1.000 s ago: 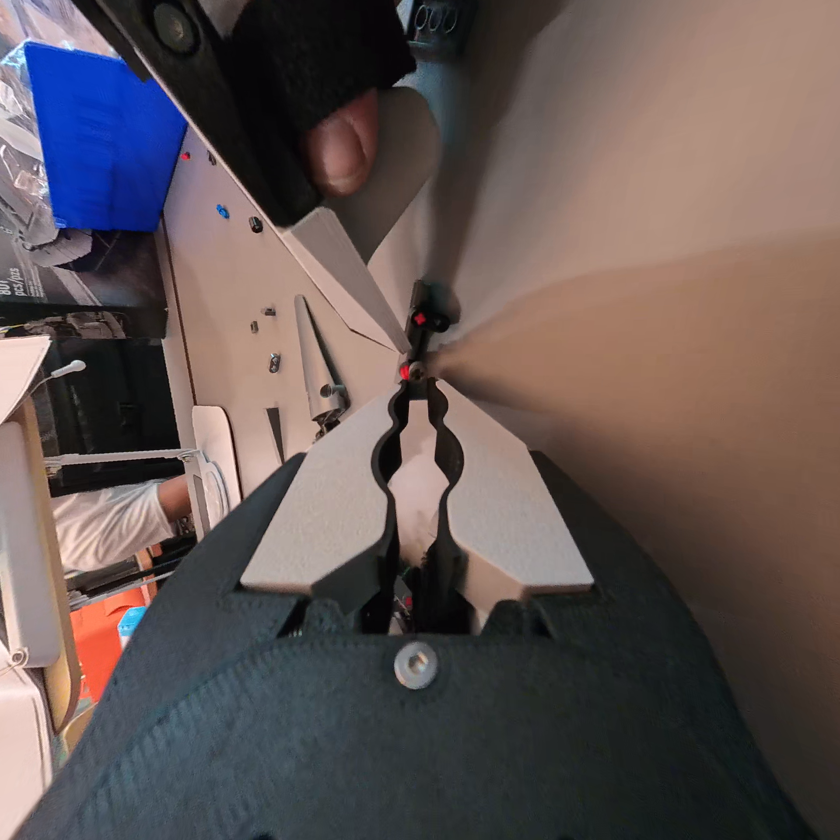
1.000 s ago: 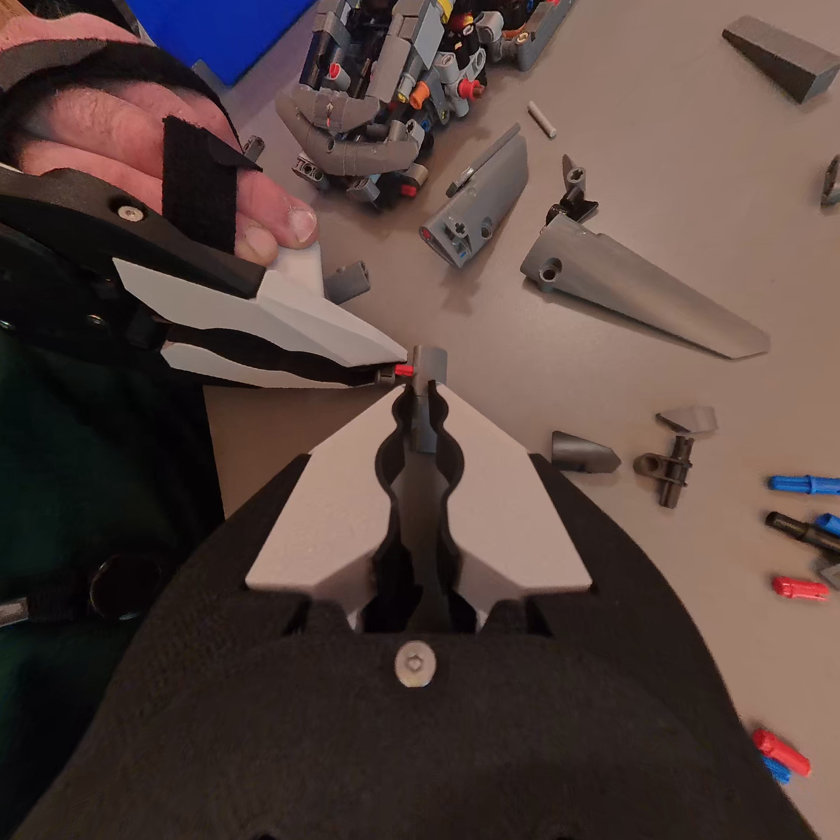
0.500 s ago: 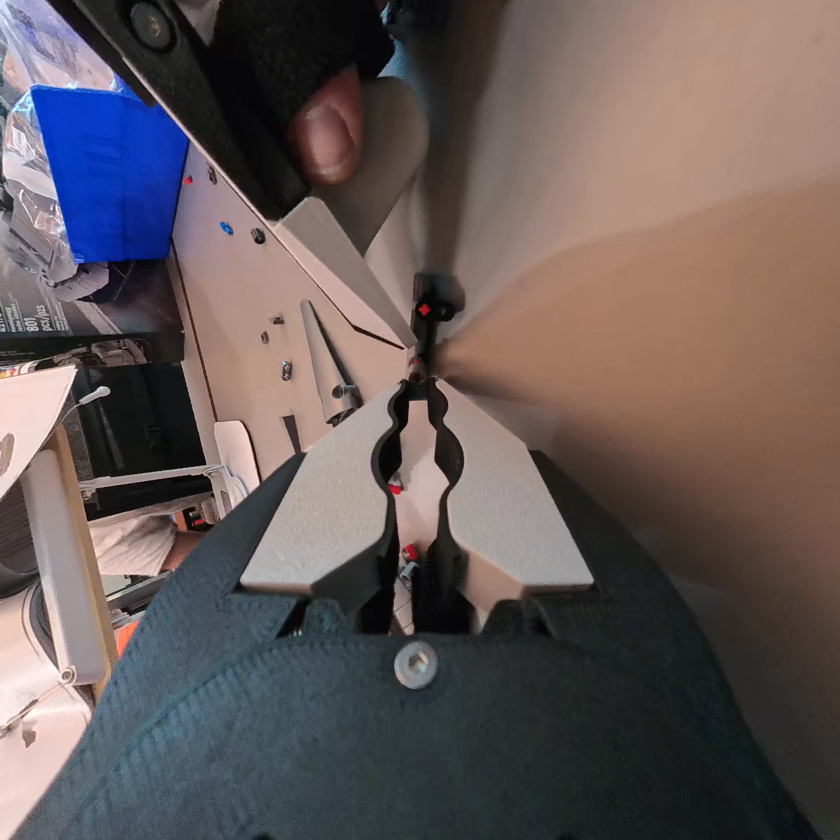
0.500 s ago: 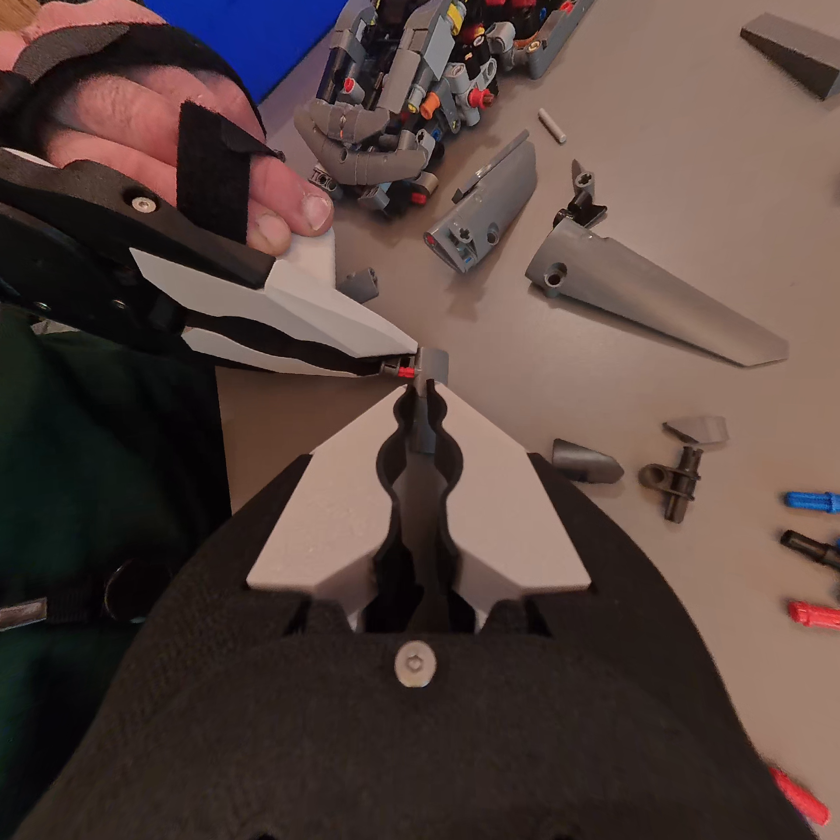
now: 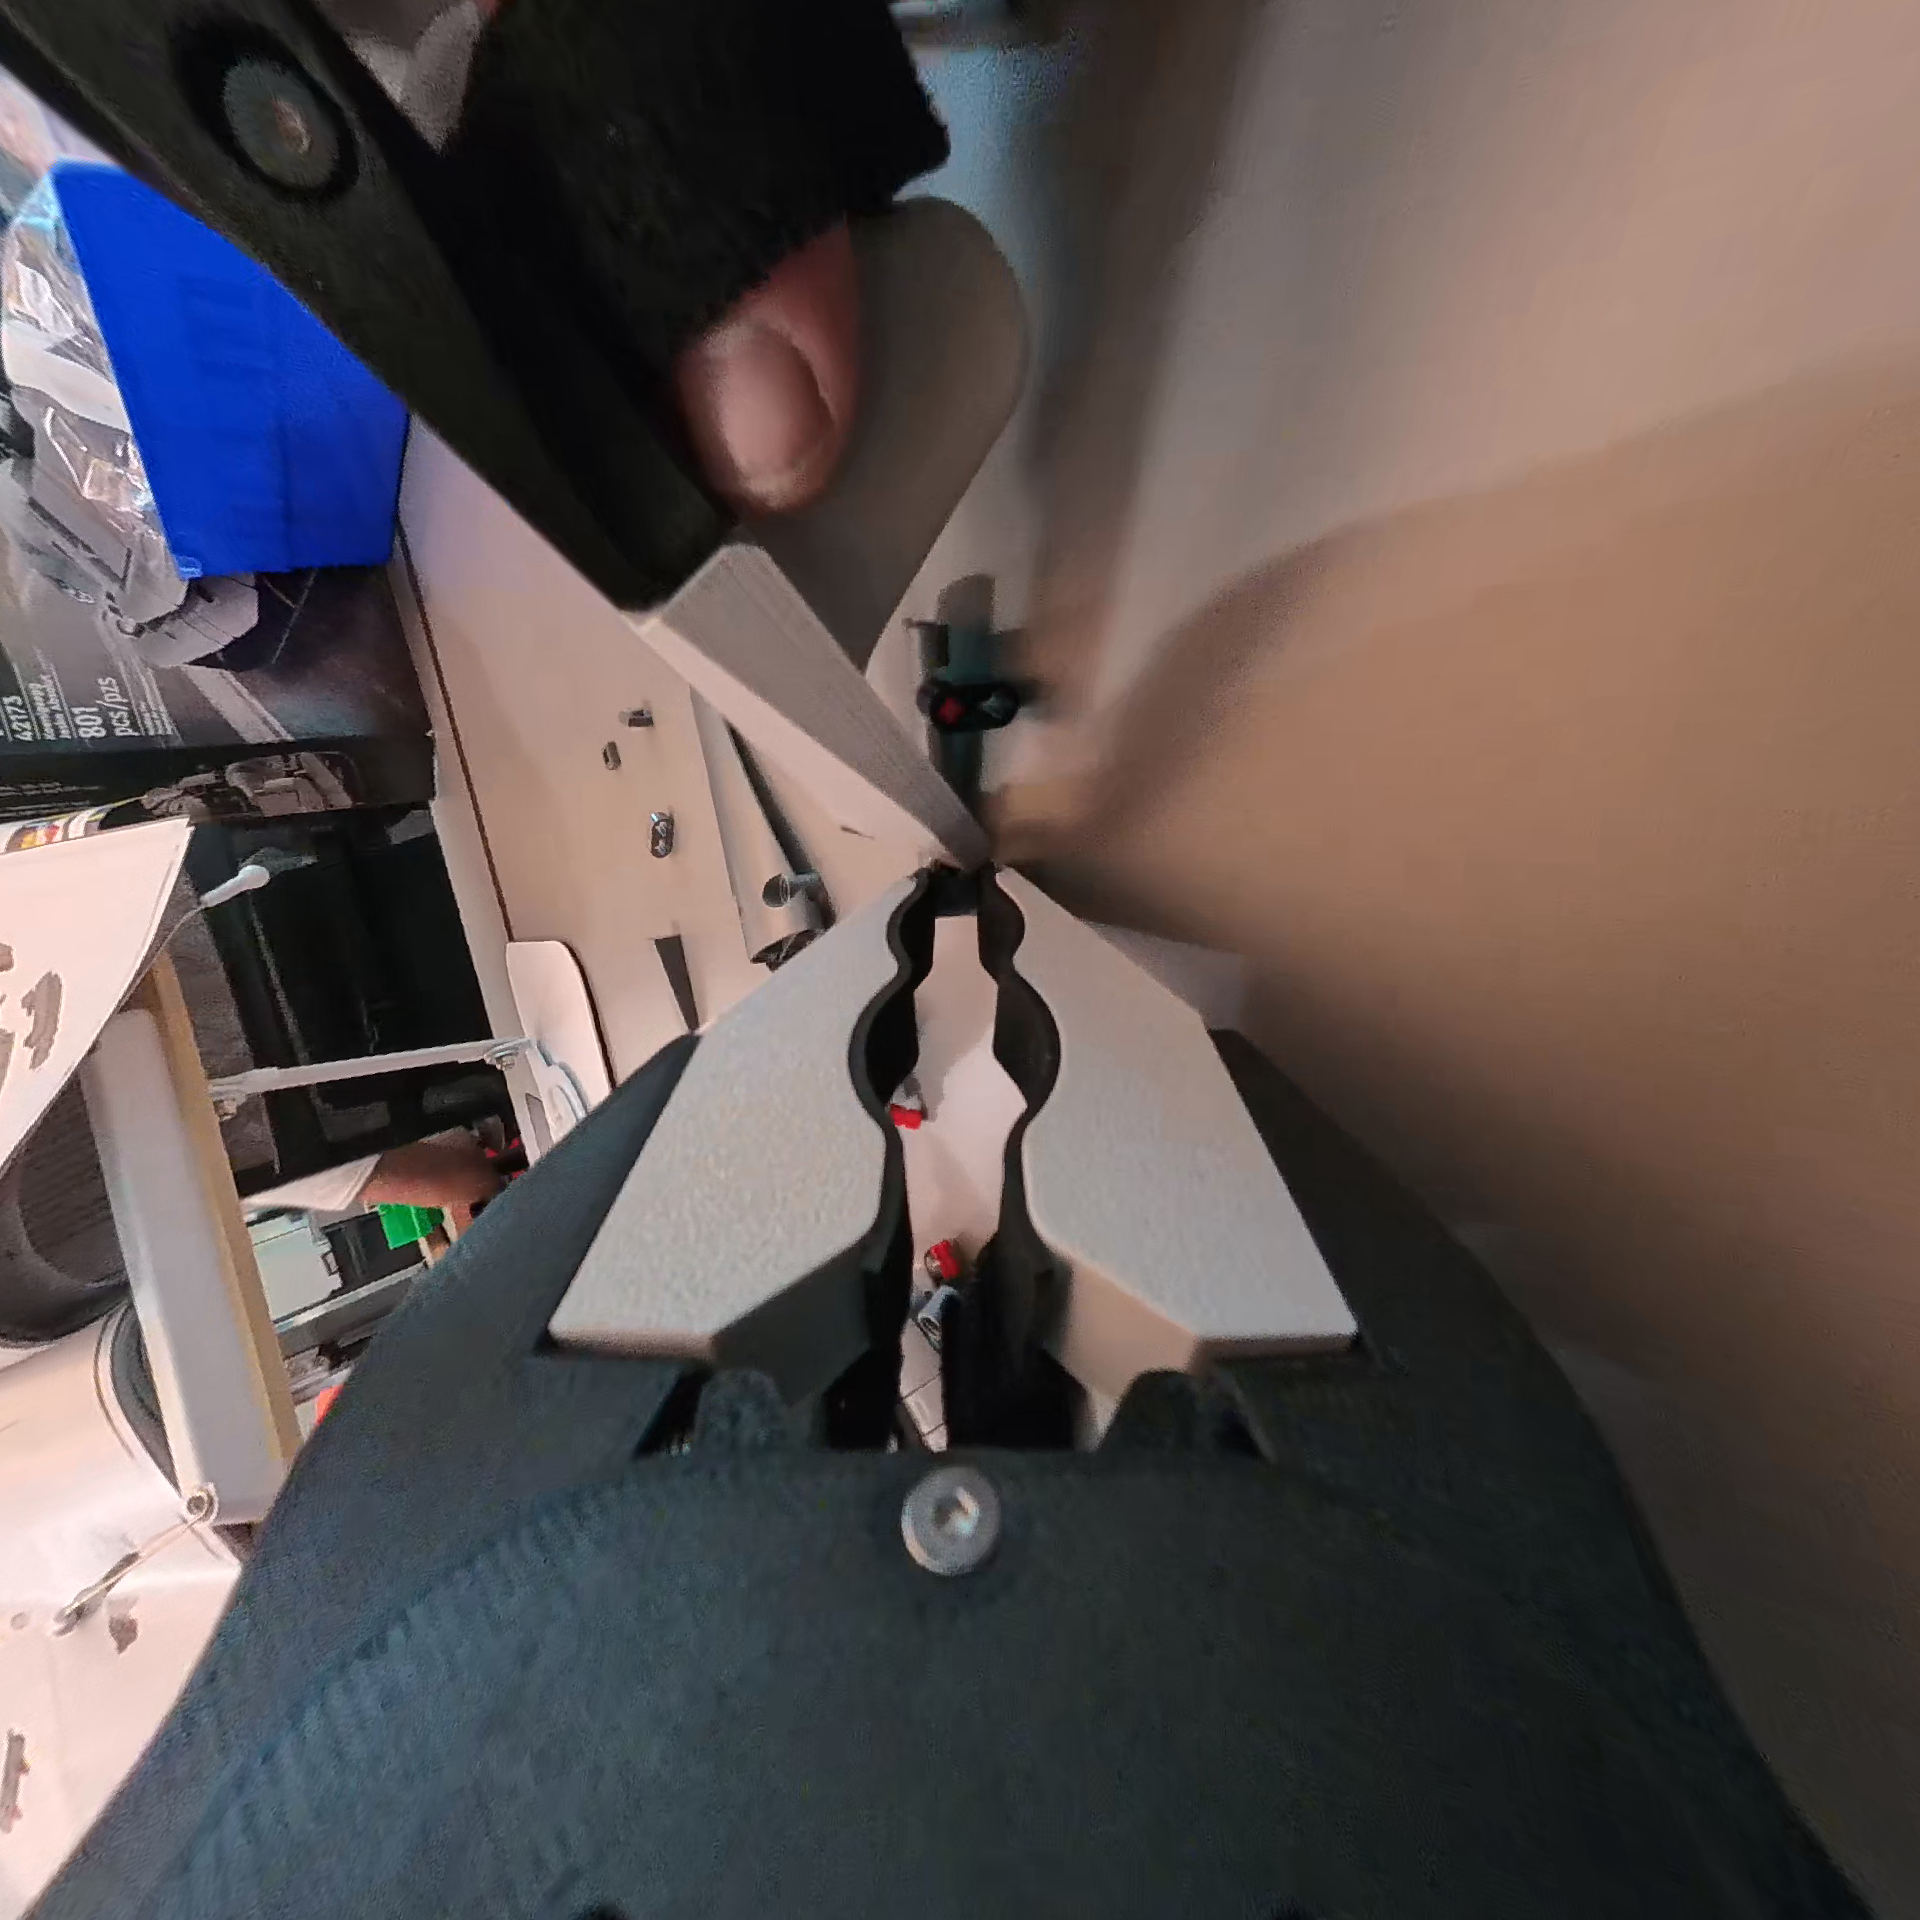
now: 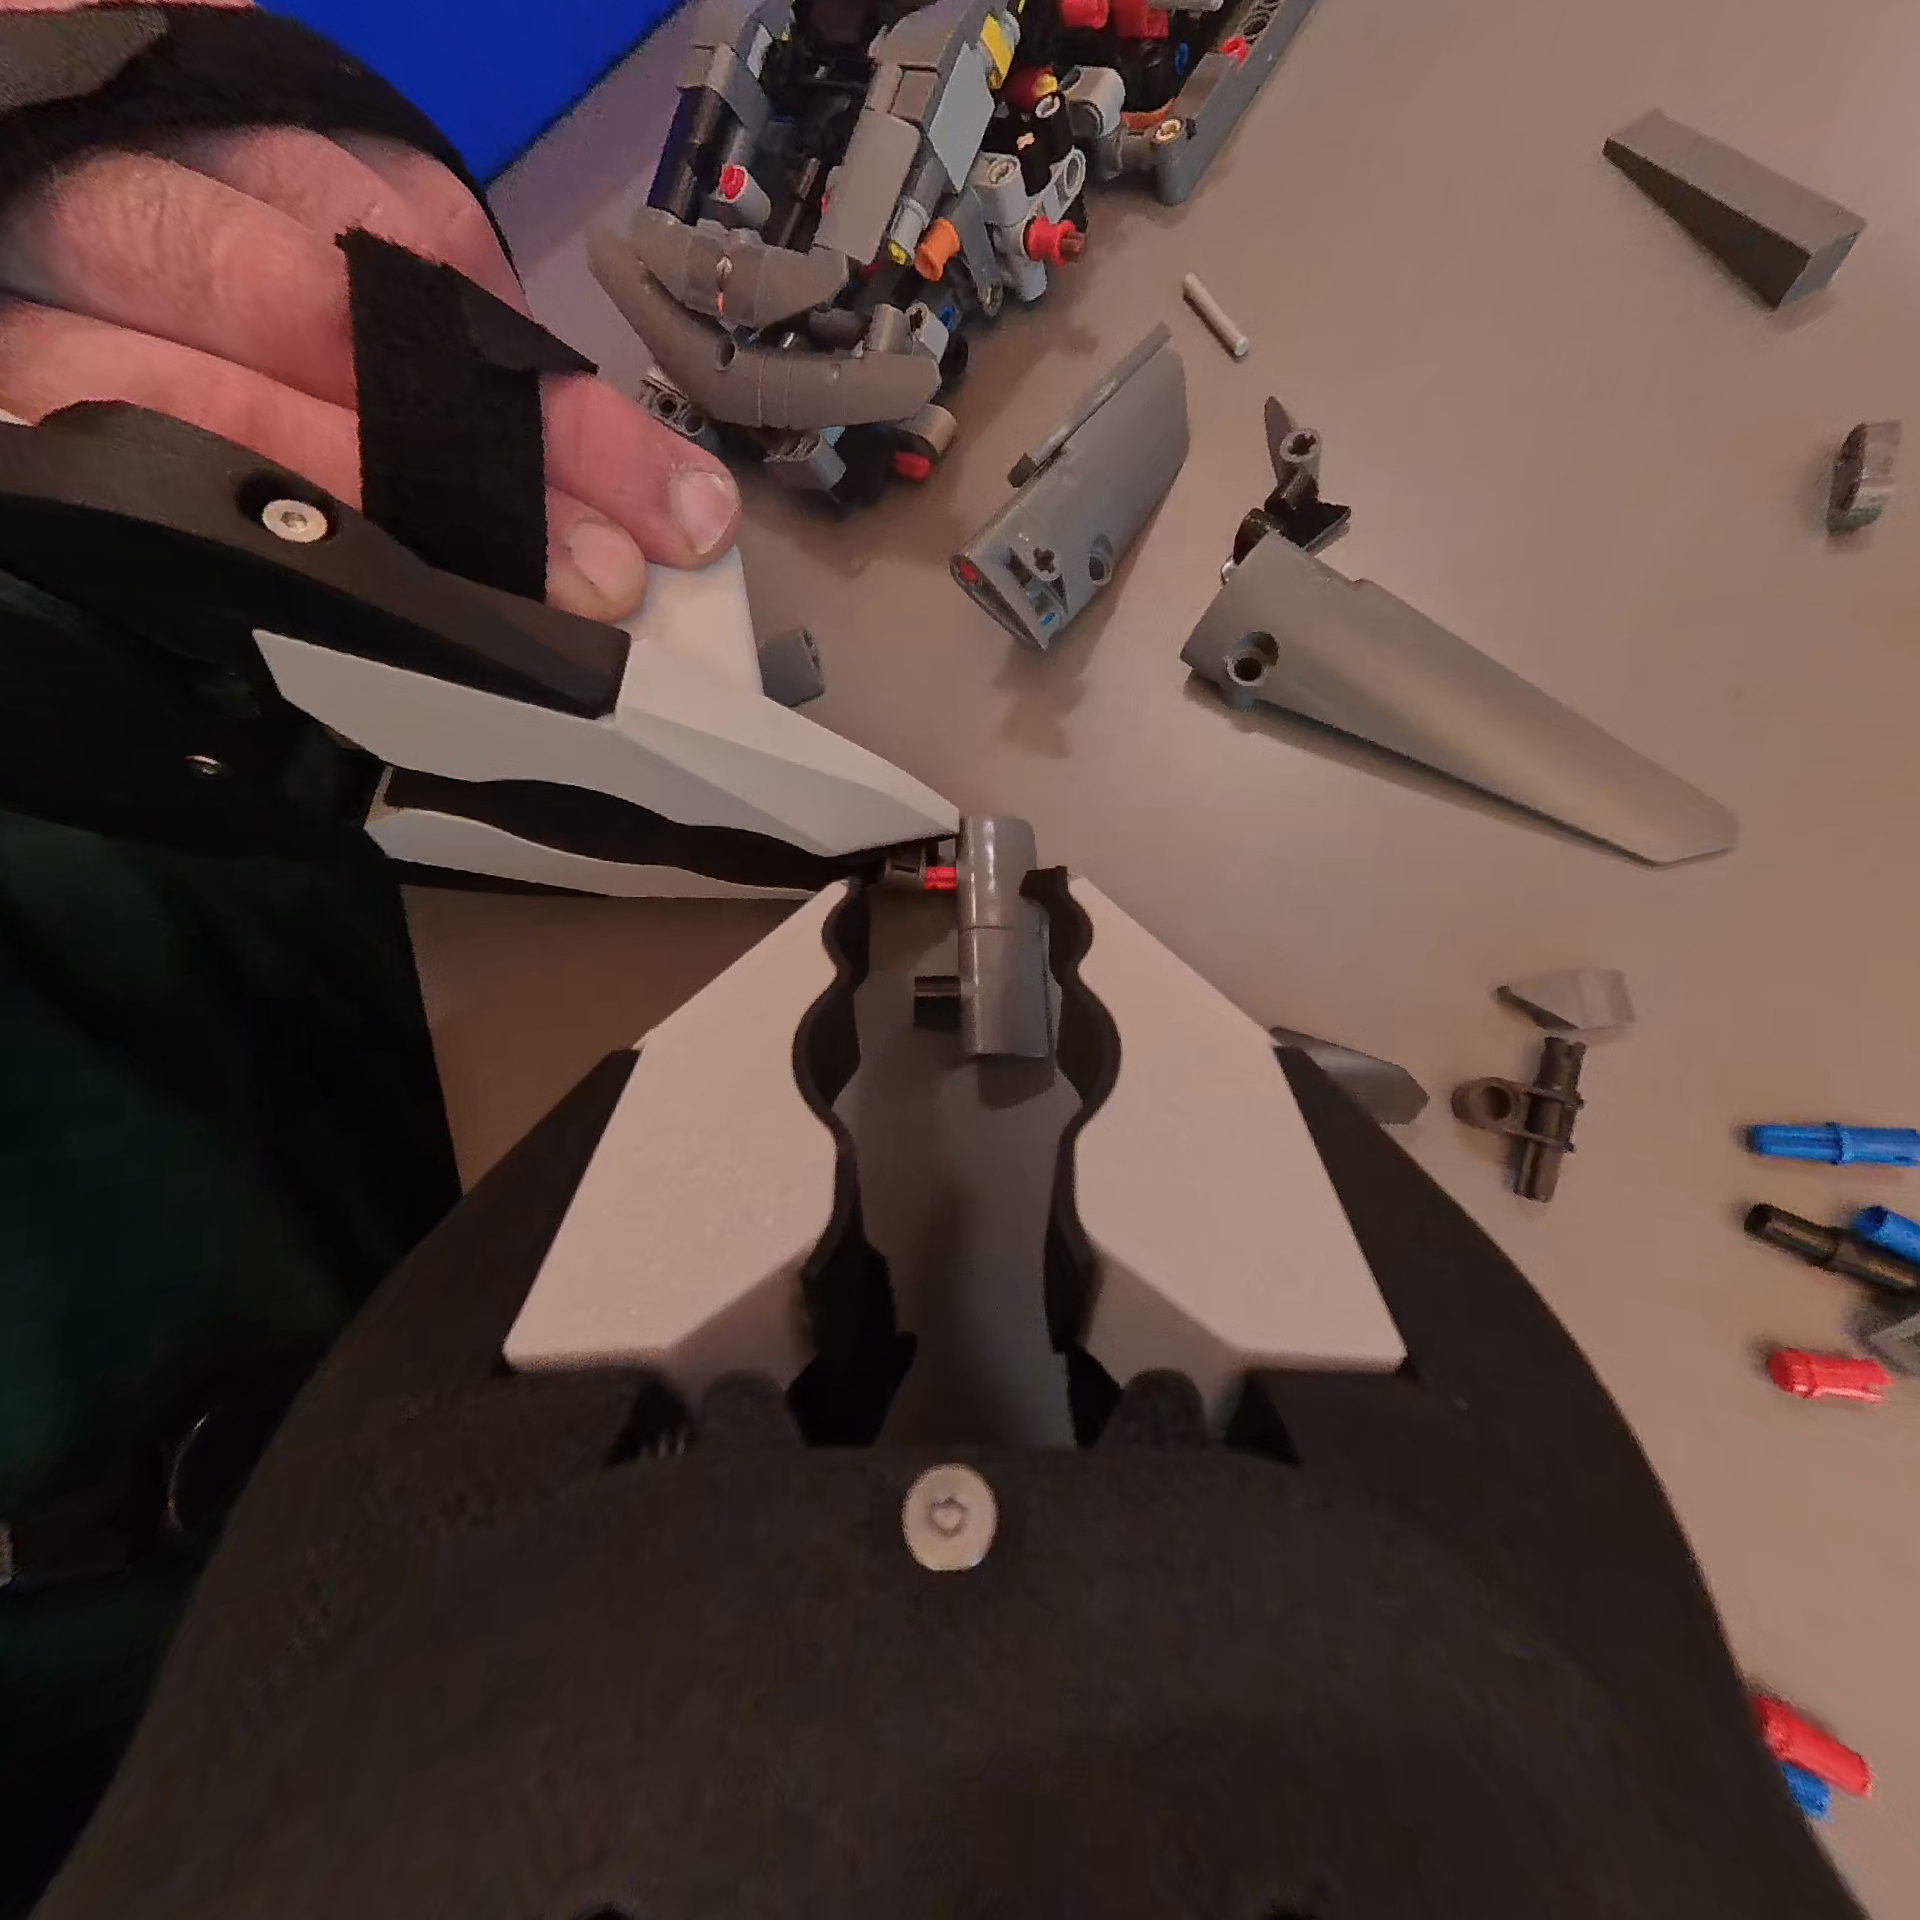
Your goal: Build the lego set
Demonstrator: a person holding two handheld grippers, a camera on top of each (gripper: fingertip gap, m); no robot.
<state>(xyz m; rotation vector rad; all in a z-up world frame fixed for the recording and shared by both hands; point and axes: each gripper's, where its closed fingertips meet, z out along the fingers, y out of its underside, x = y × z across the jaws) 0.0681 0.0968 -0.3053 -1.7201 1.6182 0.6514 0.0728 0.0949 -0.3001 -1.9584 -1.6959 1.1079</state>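
Note:
In the right wrist view my right gripper [image 6: 956, 894] is open, its jaws standing apart around a dark grey connector [image 6: 997, 935] that leans against the right finger. My left gripper [image 6: 906, 862] reaches in from the left, shut on a small black piece with a red pin [image 6: 938, 878] that sticks into the connector's top. In the left wrist view my left gripper [image 5: 956, 883] is shut on that small dark piece. The connector [image 5: 966, 707] stands blurred just beyond it. A finger [image 5: 790, 686] of the right gripper slants in from the upper left.
A partly built grey model [image 6: 883, 208] stands at the back of the table [image 6: 1455, 312]. A long grey panel [image 6: 1455, 717], a shorter panel [image 6: 1081, 520] and a dark wedge [image 6: 1735, 208] lie right of it. Blue [image 6: 1829, 1143], black and red [image 6: 1823, 1371] pins lie at right. A blue bin [image 5: 239, 395] is far left. Left and right tips are no more than a few centimetres apart.
My right gripper has opened its jaws and let go of the grey connector. My left gripper stays shut on the pin piece at the connector's top.

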